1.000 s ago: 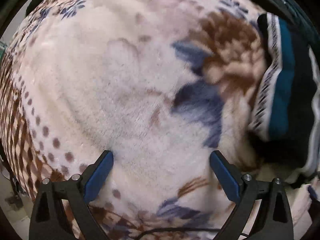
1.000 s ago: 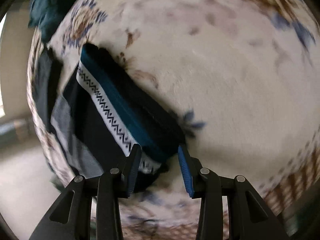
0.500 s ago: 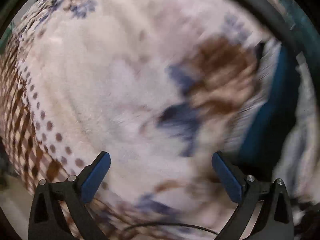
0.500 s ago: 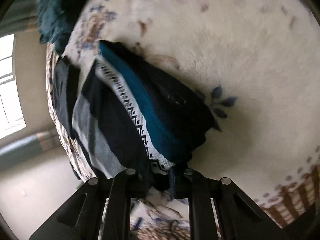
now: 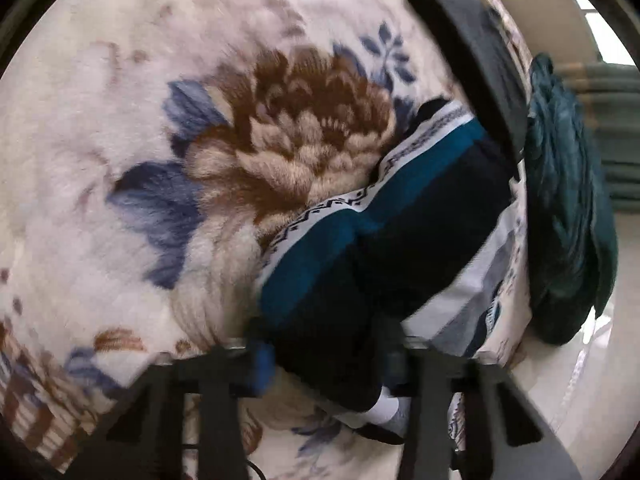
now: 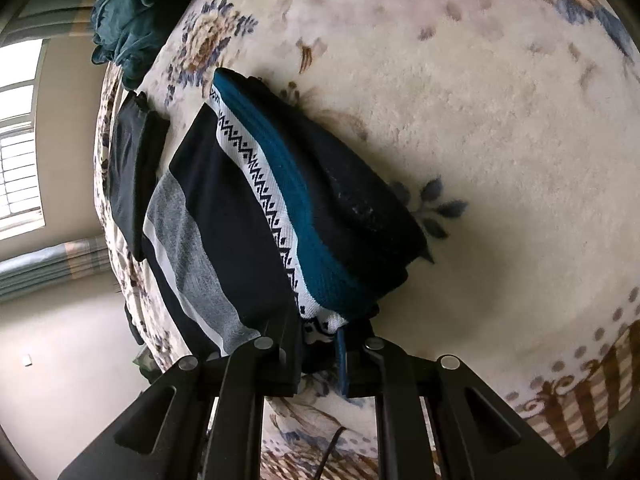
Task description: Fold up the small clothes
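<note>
Surface: a cream fleece blanket (image 5: 100, 128) with brown and blue flowers covers the bed; your work lies near its edge.
Garment: the striped garment (image 6: 272, 208), dark navy with a teal band, a white zigzag strip and a grey panel, lies bunched on the blanket, one end at each of your grippers.
Your left gripper (image 5: 324, 364): its fingers are closing, with the dark navy end of the garment between them; the view is blurred, but the cloth fills the gap from one finger to the other, so you have hold of it.
Your right gripper (image 6: 320, 344): its fingers stand narrow, pinched on the white patterned hem of the garment, with a blue pad edge showing just beside the cloth.
Beside the garment: a folded dark grey cloth (image 6: 132, 168) lies flat on the blanket near its edge, just apart from the striped one.
Farther off: a crumpled dark teal cloth (image 5: 568, 208) sits at the blanket's edge, past the grey one.
Background: a window (image 6: 20, 136) and a pale wall show beyond the bed in the right wrist view.
</note>
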A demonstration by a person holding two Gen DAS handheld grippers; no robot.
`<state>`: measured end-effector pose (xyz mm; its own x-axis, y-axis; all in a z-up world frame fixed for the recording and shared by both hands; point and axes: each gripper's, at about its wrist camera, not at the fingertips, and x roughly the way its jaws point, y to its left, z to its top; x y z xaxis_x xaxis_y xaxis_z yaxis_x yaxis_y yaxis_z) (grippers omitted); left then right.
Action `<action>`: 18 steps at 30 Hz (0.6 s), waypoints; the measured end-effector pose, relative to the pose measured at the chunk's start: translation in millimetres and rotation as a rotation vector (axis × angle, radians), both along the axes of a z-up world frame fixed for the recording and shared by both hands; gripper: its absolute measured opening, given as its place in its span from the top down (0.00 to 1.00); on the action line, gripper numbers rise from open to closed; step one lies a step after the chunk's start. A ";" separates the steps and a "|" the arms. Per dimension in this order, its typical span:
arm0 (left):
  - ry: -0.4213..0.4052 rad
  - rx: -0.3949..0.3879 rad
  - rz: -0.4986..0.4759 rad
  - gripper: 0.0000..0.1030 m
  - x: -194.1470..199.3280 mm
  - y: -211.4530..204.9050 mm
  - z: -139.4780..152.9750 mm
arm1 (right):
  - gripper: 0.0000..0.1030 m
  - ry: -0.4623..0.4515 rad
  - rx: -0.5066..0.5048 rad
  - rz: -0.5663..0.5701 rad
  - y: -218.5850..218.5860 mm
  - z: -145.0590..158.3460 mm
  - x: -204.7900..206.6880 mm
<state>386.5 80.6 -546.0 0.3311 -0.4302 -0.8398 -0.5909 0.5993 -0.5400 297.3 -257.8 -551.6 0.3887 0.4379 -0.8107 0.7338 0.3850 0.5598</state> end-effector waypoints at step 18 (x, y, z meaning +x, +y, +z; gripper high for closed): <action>-0.055 0.023 -0.224 0.20 -10.0 5.3 33.9 | 0.31 0.030 0.064 0.034 -20.7 -28.0 -18.4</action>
